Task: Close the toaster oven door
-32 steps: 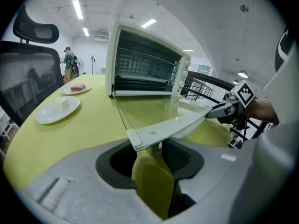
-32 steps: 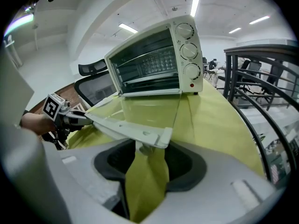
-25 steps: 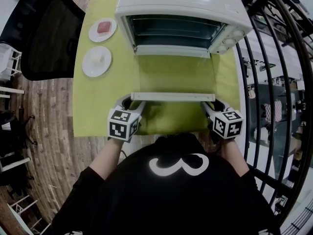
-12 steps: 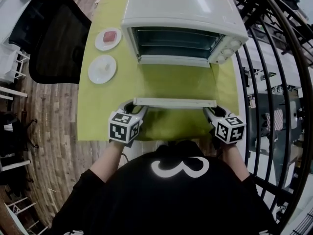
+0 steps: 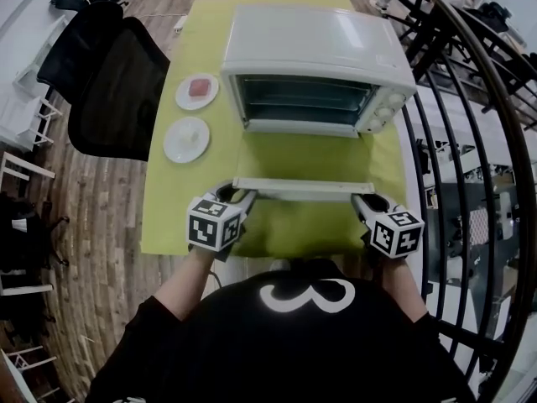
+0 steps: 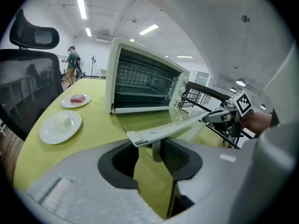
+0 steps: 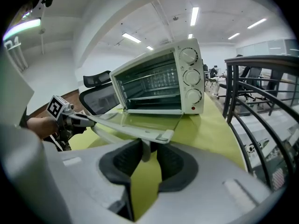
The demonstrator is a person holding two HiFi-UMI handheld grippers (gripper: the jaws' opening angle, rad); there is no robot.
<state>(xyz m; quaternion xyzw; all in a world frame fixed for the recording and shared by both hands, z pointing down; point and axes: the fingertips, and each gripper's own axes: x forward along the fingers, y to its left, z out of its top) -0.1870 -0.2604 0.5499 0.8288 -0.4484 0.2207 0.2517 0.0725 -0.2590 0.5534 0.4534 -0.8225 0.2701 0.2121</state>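
Door [image 5: 302, 154] hangs open off the front of the oven [image 5: 315, 44], swung down toward me, with its handle [image 5: 302, 189] at the near edge, raised above the green cloth [image 5: 176, 212]. Starting at my left, a black chair [image 5: 117, 82] stands beside the table. Then two plates lie on the cloth just left of the oven, the far plate [image 5: 197, 91] carrying a red piece and the near plate [image 5: 186, 139] a white one. My left gripper [image 5: 235, 195] sits at the handle's left end with its jaws spread. The handle's post stands between the pads [image 6: 180, 157] (cloth shows in the gap beside it, so I see no squeeze), and the handle bar lies across the top of those jaws. At the handle's right end my right gripper [image 5: 367, 201] is placed the same way. Its jaws have just been closing and the post is between them, yet a gap shows on one side and they do not pinch it. At far right runs a black railing [image 5: 470, 141].
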